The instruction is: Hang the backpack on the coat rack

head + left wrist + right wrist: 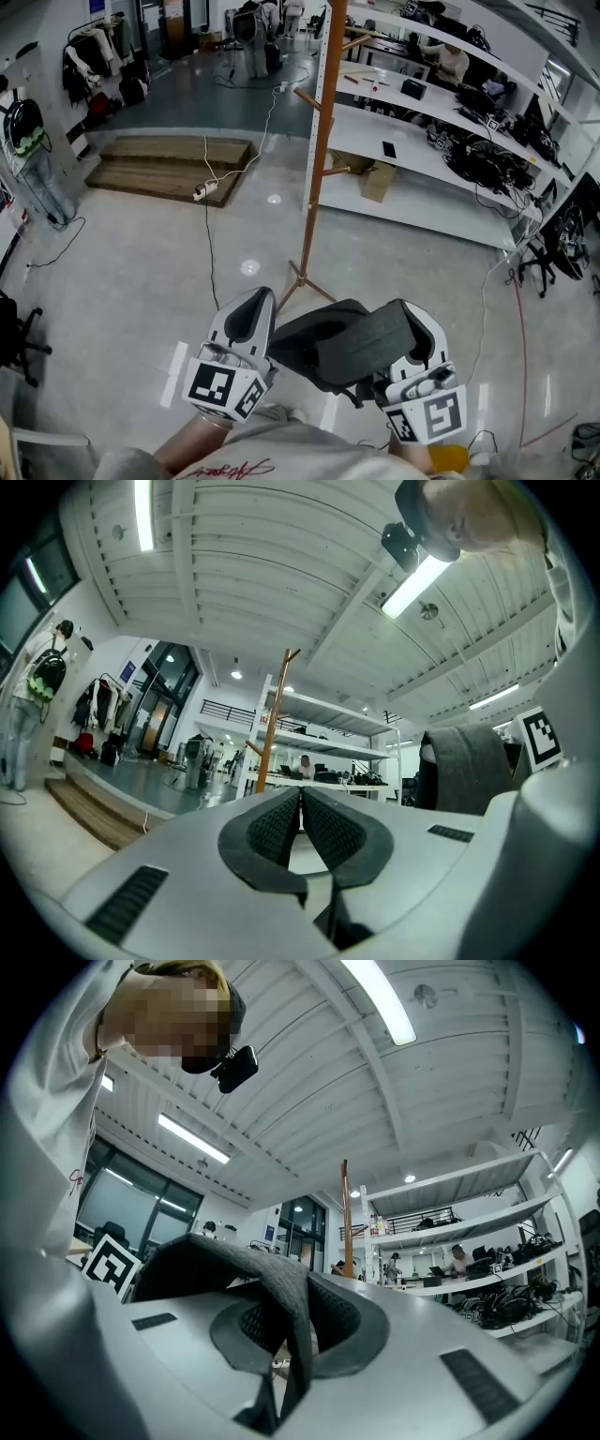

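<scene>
The right hand-held gripper (298, 1290) is clenched on a fold of the dark grey fabric backpack (345, 352). The backpack hangs above the floor, just beside the left hand-held gripper (301, 795), whose jaws are pressed together and empty. The orange wooden coat rack (313, 178) stands beyond.

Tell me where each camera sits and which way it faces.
Head view: on the person's head, facing steeply down at floor, rack, left gripper, right gripper, backpack; forearm and shirt show.
Left gripper view: on that gripper, facing slightly up along shut, empty jaws toward the rack; head at upper right.
Right gripper view: on that gripper, facing along jaws shut on the backpack toward the rack; shirt, head at upper left.
All three share rack and backpack.
</scene>
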The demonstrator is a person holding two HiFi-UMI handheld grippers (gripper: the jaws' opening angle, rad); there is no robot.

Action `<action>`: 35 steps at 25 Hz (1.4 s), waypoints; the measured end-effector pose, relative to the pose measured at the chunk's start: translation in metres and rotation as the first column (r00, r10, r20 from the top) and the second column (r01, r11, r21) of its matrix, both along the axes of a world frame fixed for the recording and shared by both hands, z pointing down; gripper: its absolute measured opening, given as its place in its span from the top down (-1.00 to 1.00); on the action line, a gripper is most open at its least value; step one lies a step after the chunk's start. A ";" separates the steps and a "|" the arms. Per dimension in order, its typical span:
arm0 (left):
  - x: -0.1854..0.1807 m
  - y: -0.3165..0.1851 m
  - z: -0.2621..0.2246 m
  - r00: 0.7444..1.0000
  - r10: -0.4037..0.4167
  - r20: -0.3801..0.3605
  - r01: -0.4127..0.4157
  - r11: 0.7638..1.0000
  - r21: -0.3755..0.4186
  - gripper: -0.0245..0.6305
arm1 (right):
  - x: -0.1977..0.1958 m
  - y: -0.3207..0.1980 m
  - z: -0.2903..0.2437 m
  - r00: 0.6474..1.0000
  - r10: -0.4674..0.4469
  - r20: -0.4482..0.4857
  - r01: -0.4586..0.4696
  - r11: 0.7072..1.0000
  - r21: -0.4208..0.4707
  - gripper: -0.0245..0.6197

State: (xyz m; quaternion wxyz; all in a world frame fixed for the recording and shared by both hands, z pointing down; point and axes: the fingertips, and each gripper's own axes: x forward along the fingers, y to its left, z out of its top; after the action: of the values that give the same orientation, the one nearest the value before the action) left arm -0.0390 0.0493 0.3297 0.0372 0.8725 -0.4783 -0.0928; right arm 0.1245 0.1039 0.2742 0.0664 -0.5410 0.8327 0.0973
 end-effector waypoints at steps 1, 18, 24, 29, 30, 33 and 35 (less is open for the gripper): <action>0.000 0.001 0.002 1.000 -0.008 -0.001 0.008 1.000 0.003 0.86 | 0.001 -0.002 0.000 1.000 -0.005 -0.002 0.005 1.000 0.003 0.81; -0.001 -0.056 0.013 0.999 -0.041 -0.006 0.041 0.999 -0.029 0.86 | 0.006 -0.061 0.008 1.000 -0.026 -0.004 0.026 1.000 -0.017 0.81; 0.011 -0.116 0.013 1.000 0.016 0.004 -0.016 1.000 -0.024 0.86 | 0.003 -0.107 0.016 0.999 -0.048 -0.012 0.047 0.998 -0.048 0.81; 0.008 -0.167 0.008 0.999 0.042 0.015 -0.042 0.999 -0.014 0.86 | 0.000 -0.150 0.025 1.000 -0.025 0.001 0.025 0.996 -0.082 0.81; 0.007 -0.177 0.008 0.999 0.046 0.017 -0.045 0.999 -0.014 0.86 | -0.001 -0.159 0.026 1.000 -0.020 0.002 0.020 0.996 -0.084 0.81; 0.004 -0.204 0.009 0.998 0.060 0.026 -0.060 0.998 -0.017 0.86 | -0.005 -0.184 0.027 1.000 -0.003 -0.001 0.003 0.997 -0.083 0.81; 0.003 -0.219 0.009 0.997 0.073 0.029 -0.072 0.997 -0.019 0.86 | -0.007 -0.200 0.027 1.000 0.012 -0.006 -0.013 0.997 -0.081 0.81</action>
State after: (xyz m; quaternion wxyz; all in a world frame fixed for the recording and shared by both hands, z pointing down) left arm -0.0361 -0.1694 0.3383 0.0412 0.8902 -0.4476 -0.0742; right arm 0.1174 -0.0957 0.3015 0.0416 -0.5481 0.8328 0.0656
